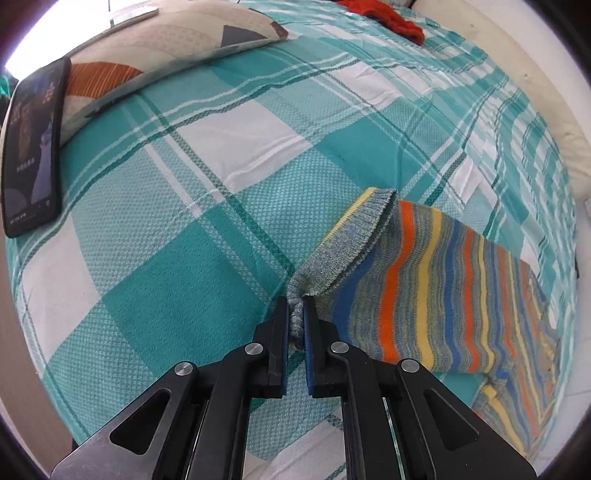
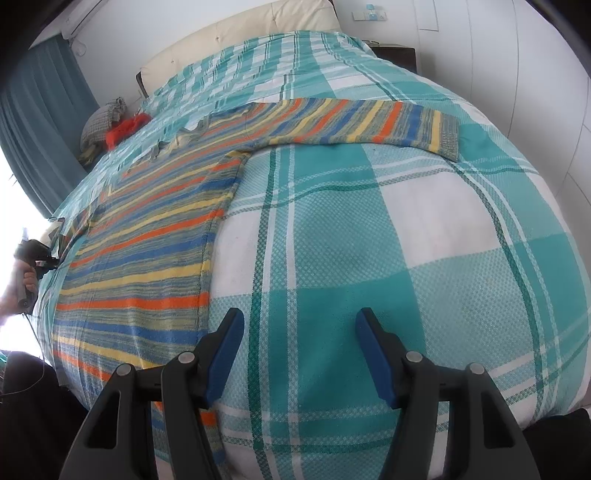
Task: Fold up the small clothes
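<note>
A striped knit sweater (image 2: 147, 243) in orange, blue, yellow and grey lies spread on the teal plaid bed cover (image 2: 369, 258), one sleeve (image 2: 369, 125) stretched toward the far right. In the left wrist view the other sleeve (image 1: 424, 288) runs off to the right, and my left gripper (image 1: 296, 314) is shut on its grey ribbed cuff (image 1: 347, 240), which bunches between the blue pads. My right gripper (image 2: 300, 325) stands open over bare cover just right of the sweater's hem, nothing between its fingers. The left gripper also shows small at the left edge (image 2: 40, 258), held by a hand.
A dark phone (image 1: 33, 147) leans on a patterned pillow (image 1: 159, 48) at the left. A red-orange garment (image 1: 388, 18) lies far up the bed, also seen beside a checked bundle (image 2: 103, 122). A cream headboard (image 2: 236, 40), teal curtain (image 2: 40, 122) and white wall border the bed.
</note>
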### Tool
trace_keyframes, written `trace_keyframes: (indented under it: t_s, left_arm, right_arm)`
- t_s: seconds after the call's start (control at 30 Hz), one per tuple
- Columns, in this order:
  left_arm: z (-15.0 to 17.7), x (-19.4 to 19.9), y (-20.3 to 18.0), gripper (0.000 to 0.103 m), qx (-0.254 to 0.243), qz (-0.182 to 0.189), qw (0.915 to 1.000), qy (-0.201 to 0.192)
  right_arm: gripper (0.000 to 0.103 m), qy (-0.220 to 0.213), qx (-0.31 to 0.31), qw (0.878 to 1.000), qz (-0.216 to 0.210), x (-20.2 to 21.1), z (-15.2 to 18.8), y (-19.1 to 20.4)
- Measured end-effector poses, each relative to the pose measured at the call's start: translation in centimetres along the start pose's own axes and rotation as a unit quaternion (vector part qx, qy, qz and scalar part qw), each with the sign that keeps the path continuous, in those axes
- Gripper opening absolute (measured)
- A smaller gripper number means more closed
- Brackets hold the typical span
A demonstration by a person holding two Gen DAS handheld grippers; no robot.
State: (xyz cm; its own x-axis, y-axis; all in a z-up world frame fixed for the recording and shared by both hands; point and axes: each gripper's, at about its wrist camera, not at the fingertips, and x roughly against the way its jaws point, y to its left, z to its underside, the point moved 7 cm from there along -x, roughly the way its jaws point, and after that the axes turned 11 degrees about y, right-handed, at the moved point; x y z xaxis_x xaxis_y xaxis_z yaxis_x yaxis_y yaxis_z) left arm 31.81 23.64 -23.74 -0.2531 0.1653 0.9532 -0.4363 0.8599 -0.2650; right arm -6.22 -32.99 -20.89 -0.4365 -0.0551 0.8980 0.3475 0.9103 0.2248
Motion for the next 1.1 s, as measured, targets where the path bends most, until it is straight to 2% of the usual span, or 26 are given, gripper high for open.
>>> trace_keyframes:
  t_s: [0.07,0.2,0.27,0.3,0.37,0.43,0.47,0.5,0.53,0.6,0.63,0.73,0.8,0.93,1.0,1.03,1.07,1.1]
  left_arm:
    - [-0.1,0.6,0.7,0.012,0.011,0.014,0.9998,0.000]
    - [-0.6,2.3,3.2,0.018,0.055,0.012,0.9981,-0.024]
    - [-1.2,2.8,3.5,0.038,0.065,0.030,0.9969,-0.032]
    - [-1.5,2.9,3.3,0.042,0.058,0.037,0.9970,-0.035]
    - [-2.2,2.8,2.1,0.060,0.035,0.046,0.9977,-0.035]
    - [-3.1,2.3,0.8,0.075,0.016,0.039,0.9984,-0.037]
    - [-3.4,1.9,0.4,0.078,0.010,0.025,0.9990,-0.037]
    - [-3.7,1.2,0.2,0.077,0.005,0.011,0.9994,-0.032]
    - [-4.0,0.4,0.0,0.071,0.002,-0.001,0.9997,-0.023]
    - [-4.1,-0.8,-0.1,0.019,-0.006,-0.017,0.9997,-0.014]
    - [-4.3,-1.0,-0.1,0.000,-0.017,-0.033,0.9992,-0.013]
    - [-4.7,-0.5,0.6,0.000,-0.040,-0.116,0.9914,-0.046]
    - [-4.8,-0.9,2.2,0.000,-0.035,-0.164,0.9847,-0.049]
    - [-4.3,-0.1,3.3,0.001,-0.054,-0.162,0.9839,-0.054]
    - [-2.9,1.1,2.9,0.022,-0.073,-0.139,0.9862,-0.053]
    - [-2.0,1.9,2.7,0.049,-0.085,-0.130,0.9859,-0.063]
    - [-0.9,2.9,2.3,0.072,-0.097,-0.127,0.9839,-0.080]
    - [0.3,3.9,1.9,0.078,-0.112,-0.125,0.9810,-0.098]
  right_arm:
    - [0.063,0.000,0.000,1.000,-0.001,0.0,0.0,0.0]
    - [0.063,0.001,-0.001,1.000,-0.004,-0.2,-0.1,-0.1]
    - [0.063,0.000,-0.002,1.000,-0.004,-0.2,-0.1,-0.1]
    - [0.063,0.000,-0.002,1.000,-0.003,-0.3,-0.1,-0.1]
    - [0.063,0.002,0.000,1.000,0.000,-0.4,-0.1,0.0]
    - [0.063,0.005,0.003,1.000,0.005,-0.7,0.0,0.1]
    - [0.063,0.006,0.005,1.000,0.010,-0.8,0.0,0.2]
    - [0.063,0.006,0.008,1.000,0.014,-0.9,0.0,0.3]
    - [0.063,0.007,0.011,1.000,0.018,-0.9,0.1,0.4]
    - [0.064,0.008,0.016,0.999,0.027,-1.0,0.1,0.6]
    - [0.064,0.009,0.019,0.999,0.032,-1.1,0.1,0.6]
    - [0.066,0.012,0.026,0.999,0.044,-1.3,0.2,0.9]
    - [0.066,0.013,0.029,0.998,0.050,-1.5,0.2,1.0]
    - [0.067,0.012,0.030,0.998,0.051,-1.5,0.2,1.0]
    - [0.067,0.010,0.028,0.998,0.048,-1.4,0.2,0.9]
    - [0.067,0.009,0.027,0.999,0.046,-1.4,0.2,0.9]
    - [0.067,0.008,0.026,0.999,0.045,-1.3,0.2,0.9]
    - [0.067,0.006,0.026,0.999,0.044,-1.2,0.2,0.9]
